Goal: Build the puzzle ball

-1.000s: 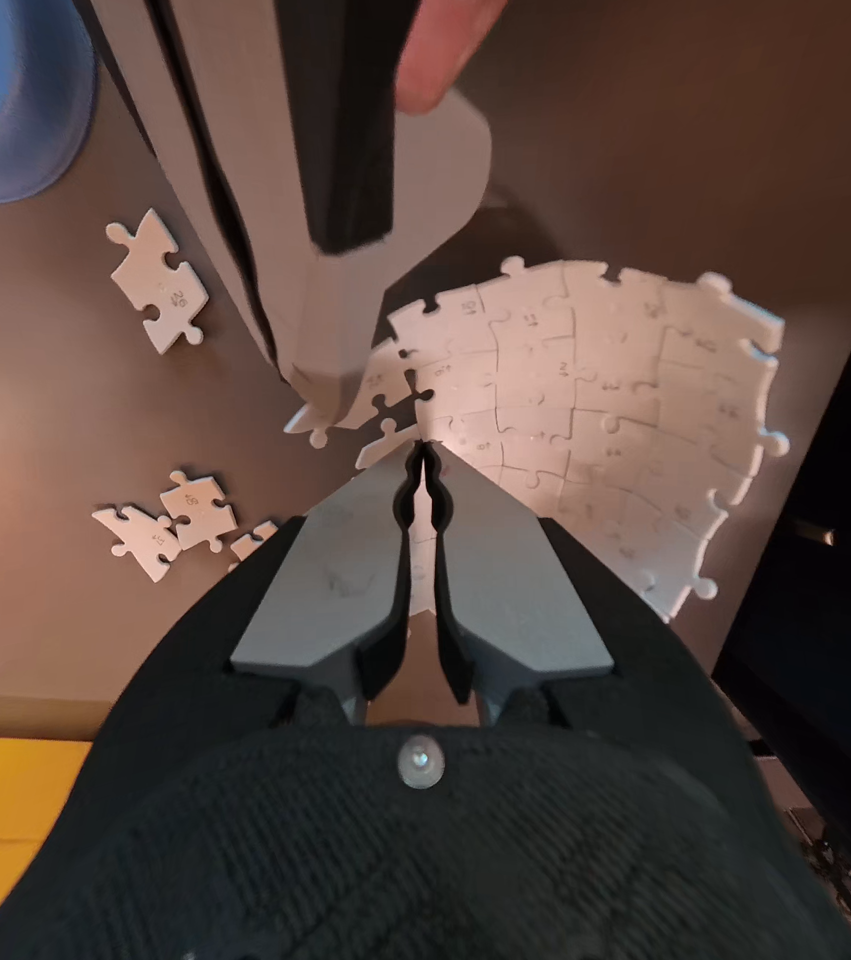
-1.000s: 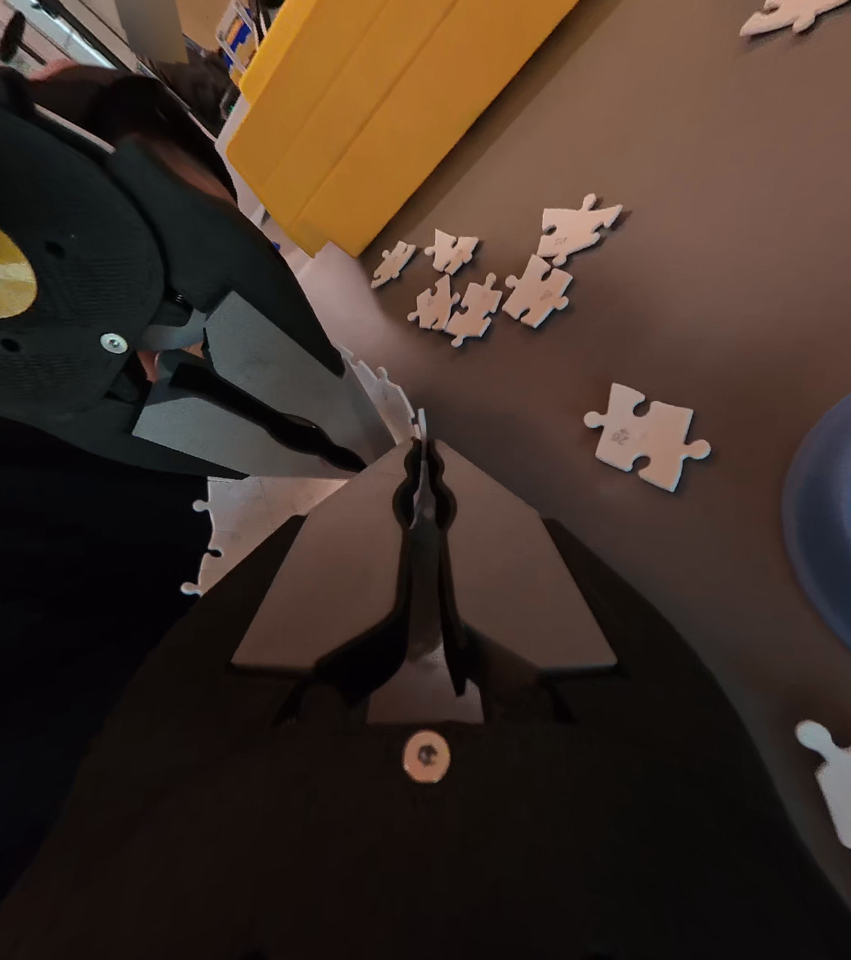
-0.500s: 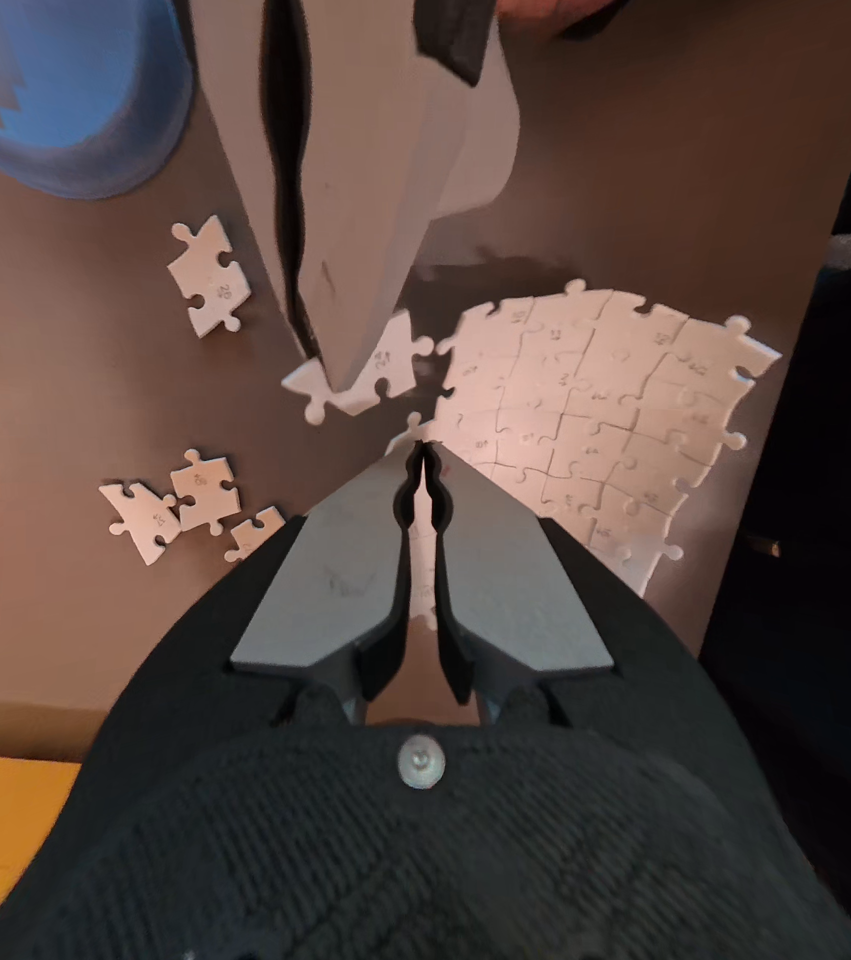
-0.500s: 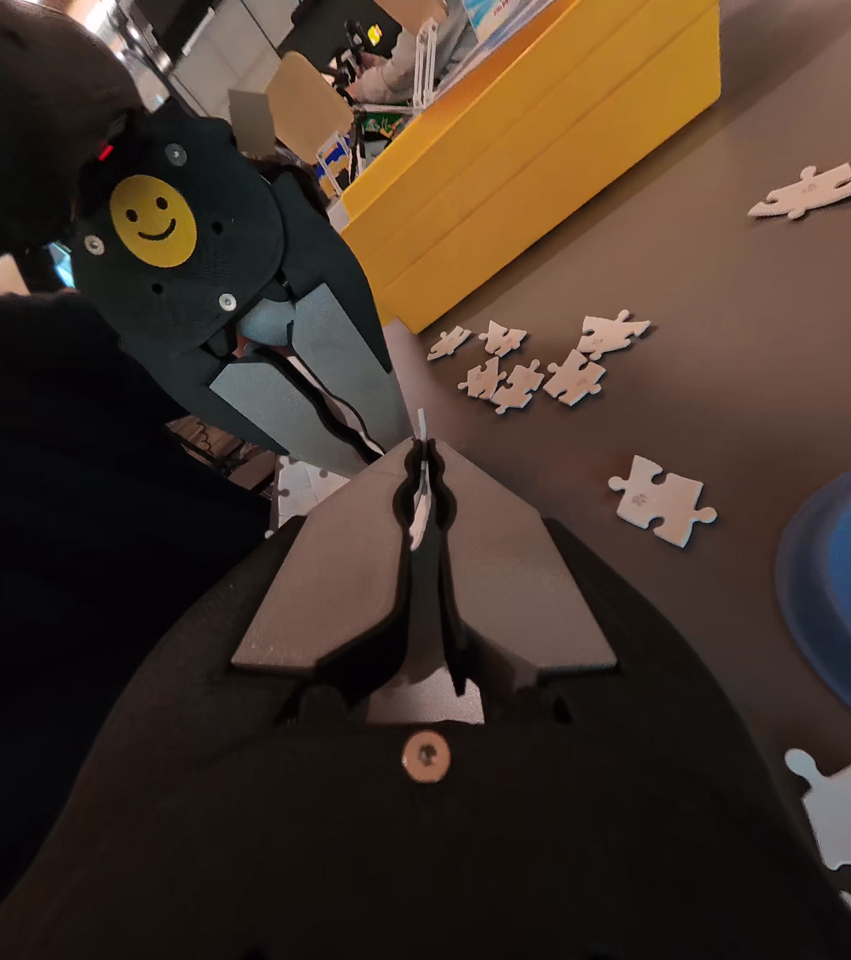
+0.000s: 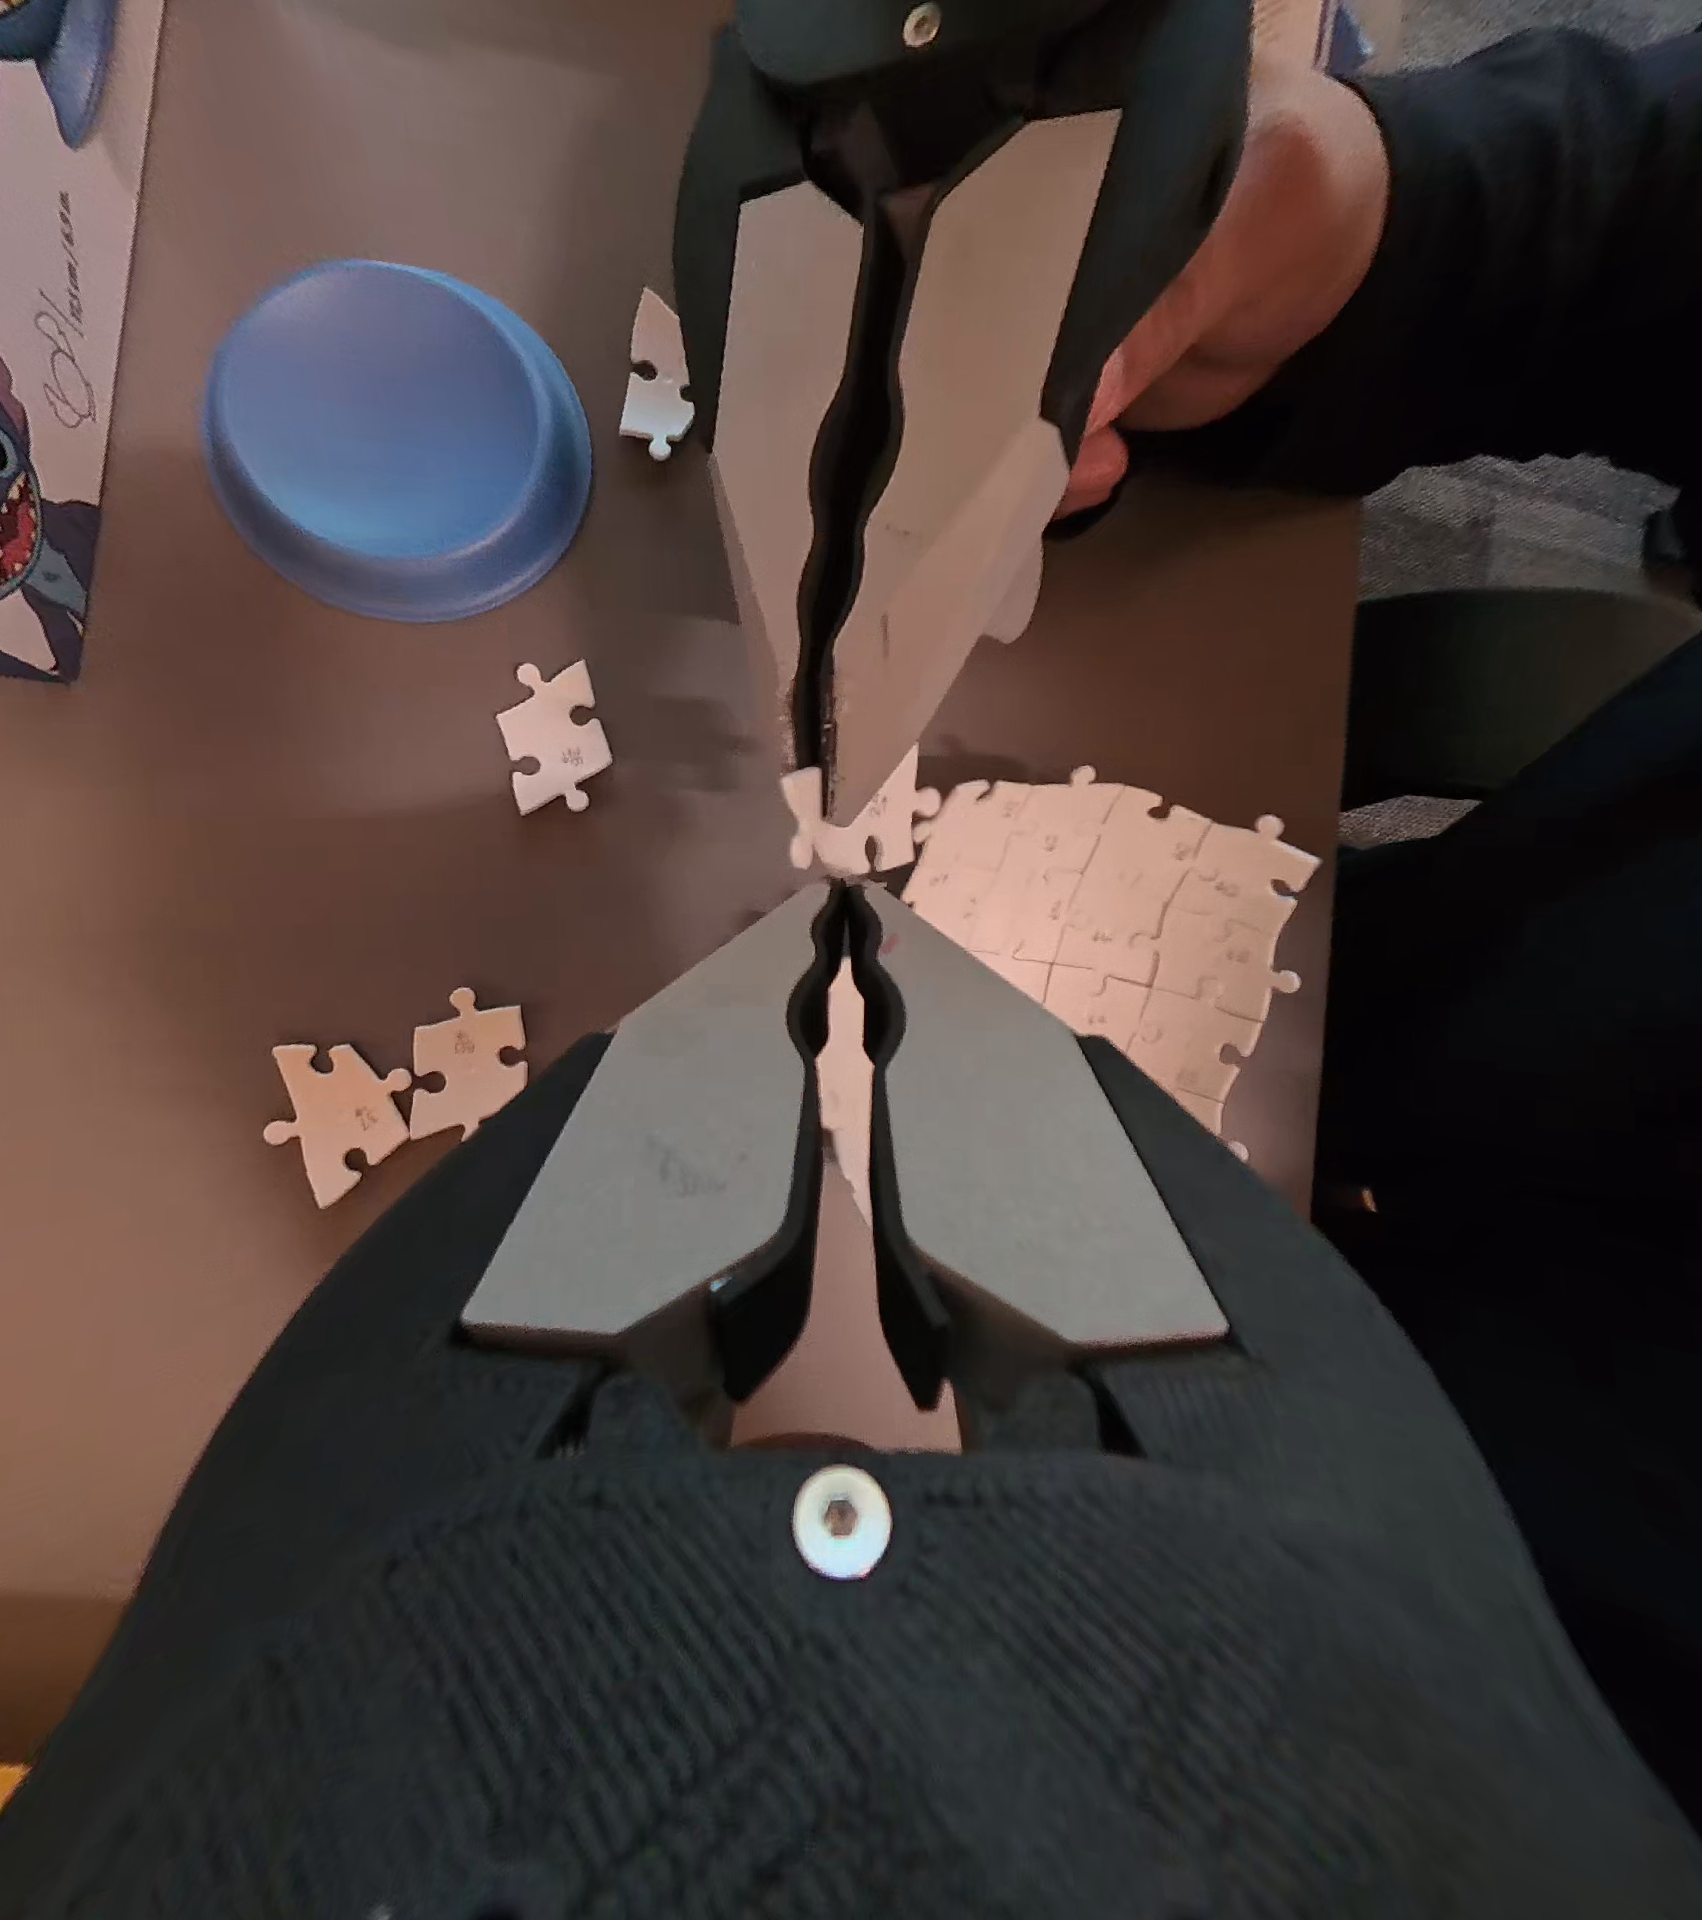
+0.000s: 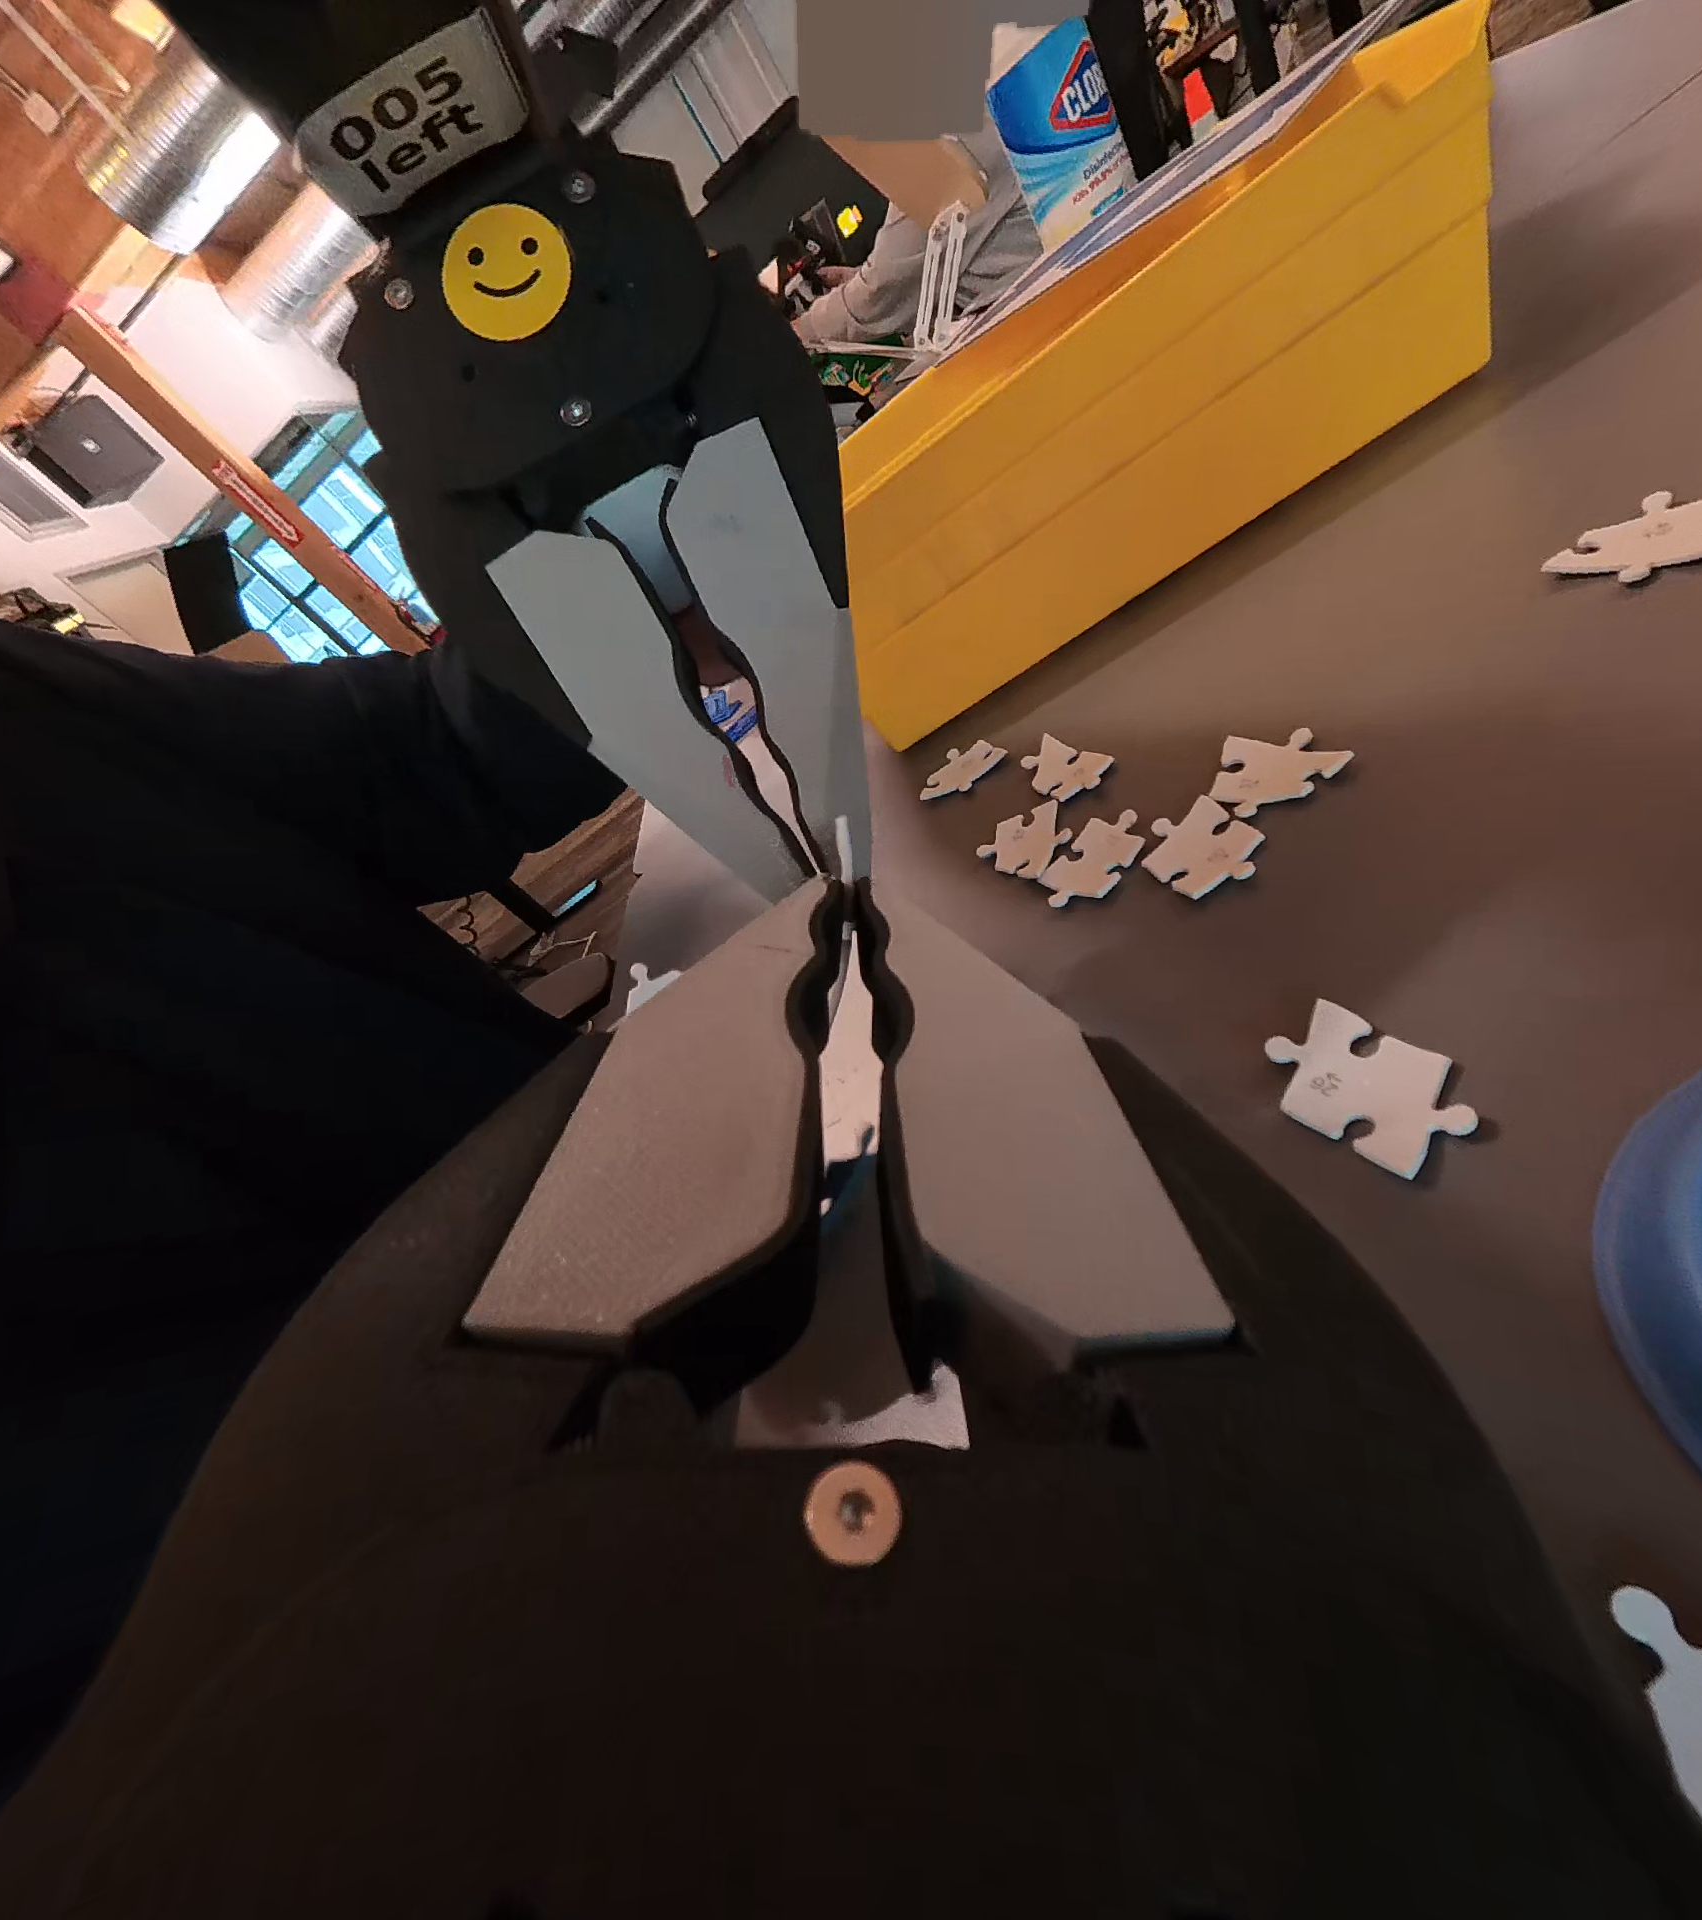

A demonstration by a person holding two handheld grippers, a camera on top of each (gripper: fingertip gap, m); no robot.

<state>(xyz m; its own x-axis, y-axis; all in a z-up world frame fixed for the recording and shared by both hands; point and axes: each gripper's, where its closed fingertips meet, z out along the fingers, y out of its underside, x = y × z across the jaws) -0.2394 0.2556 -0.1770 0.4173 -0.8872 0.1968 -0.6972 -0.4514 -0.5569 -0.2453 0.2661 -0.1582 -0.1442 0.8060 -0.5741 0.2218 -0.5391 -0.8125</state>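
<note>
Nearest, the left gripper (image 5: pixel 842 902) jaws are closed on the edge of the assembled puzzle sheet (image 5: pixel 1127 925), held above the worktop (image 5: pixel 203 831). Opposite, the right gripper (image 5: pixel 819 769) jaws pinch a loose puzzle piece (image 5: pixel 852 826) just beside that sheet. Farther off sits a blue dome (image 5: pixel 390 436).

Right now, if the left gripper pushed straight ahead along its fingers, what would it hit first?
Most likely the small white puzzle piece pinched in the right gripper, just beyond the left gripper tips. The right gripper's grey fingers lie directly behind it. Depth is hard to judge, so the gap may be larger than it looks.
</note>
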